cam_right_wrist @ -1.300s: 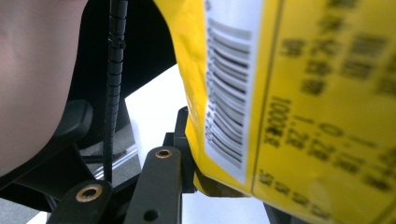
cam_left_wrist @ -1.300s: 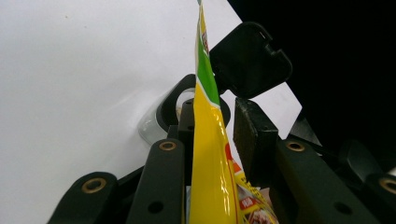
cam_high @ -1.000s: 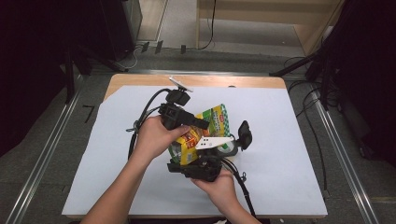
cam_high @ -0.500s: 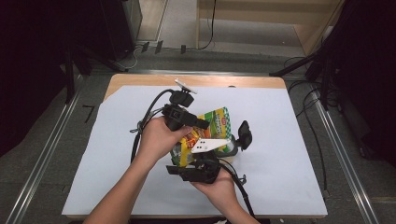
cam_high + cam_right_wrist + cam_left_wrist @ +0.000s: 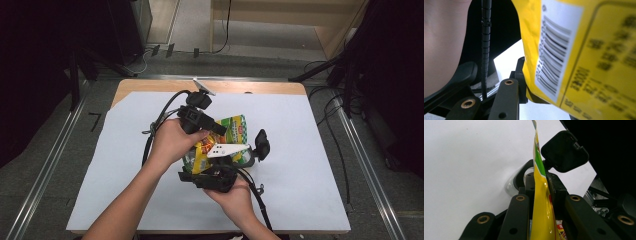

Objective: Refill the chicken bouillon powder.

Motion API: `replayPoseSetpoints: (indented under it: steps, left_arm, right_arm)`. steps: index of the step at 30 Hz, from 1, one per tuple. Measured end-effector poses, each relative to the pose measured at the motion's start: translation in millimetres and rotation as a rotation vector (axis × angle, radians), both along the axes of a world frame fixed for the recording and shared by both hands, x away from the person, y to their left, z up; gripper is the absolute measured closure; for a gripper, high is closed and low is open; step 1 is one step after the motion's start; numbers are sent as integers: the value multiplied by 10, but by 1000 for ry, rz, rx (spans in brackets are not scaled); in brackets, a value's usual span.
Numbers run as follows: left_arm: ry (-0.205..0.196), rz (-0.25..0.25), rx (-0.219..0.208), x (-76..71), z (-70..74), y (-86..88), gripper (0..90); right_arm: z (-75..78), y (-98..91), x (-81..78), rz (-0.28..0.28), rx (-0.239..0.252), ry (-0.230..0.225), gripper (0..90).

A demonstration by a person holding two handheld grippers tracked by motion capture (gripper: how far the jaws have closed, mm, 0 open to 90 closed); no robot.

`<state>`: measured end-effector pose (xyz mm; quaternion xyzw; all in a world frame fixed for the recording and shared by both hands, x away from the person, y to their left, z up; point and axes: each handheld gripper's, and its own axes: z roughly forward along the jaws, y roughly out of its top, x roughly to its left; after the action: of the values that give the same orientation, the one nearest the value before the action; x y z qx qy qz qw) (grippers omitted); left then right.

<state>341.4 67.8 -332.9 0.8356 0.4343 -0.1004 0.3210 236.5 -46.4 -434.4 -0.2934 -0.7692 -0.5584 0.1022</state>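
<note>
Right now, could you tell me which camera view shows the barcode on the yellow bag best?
The right gripper view: the barcode is close and facing the camera. The left gripper view shows the yellow bag edge-on; the high view shows its printed front.

probably a lab: paper-covered table (image 5: 310,165), floor rails (image 5: 45,175), trailing cables (image 5: 325,95).

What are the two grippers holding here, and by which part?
Both hold the yellow snack bag. The left gripper pinches one thin sealed edge; the right gripper clamps the edge beside the barcode.
</note>
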Motion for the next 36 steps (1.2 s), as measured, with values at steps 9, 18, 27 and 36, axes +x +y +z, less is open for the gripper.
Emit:
replayPoseSetpoints:
  steps: [9, 18, 27, 36]
  left_arm:
    - [-11, -2, 3, 49, -21, 17, 808]
    - [-18, 2, -11, 58, -32, 62, 808]
    - [-18, 17, -39, 41, -75, 124, 808]
    - [-23, 12, -24, 48, -52, 118, 807]
  right_arm:
    - [-23, 16, 62, 2, -2, 4, 714]
    - [-25, 49, 67, -3, -25, -21, 686]
    - [-39, 73, 62, 11, -48, -31, 716]
    - [-39, 70, 89, 29, -22, -16, 719]
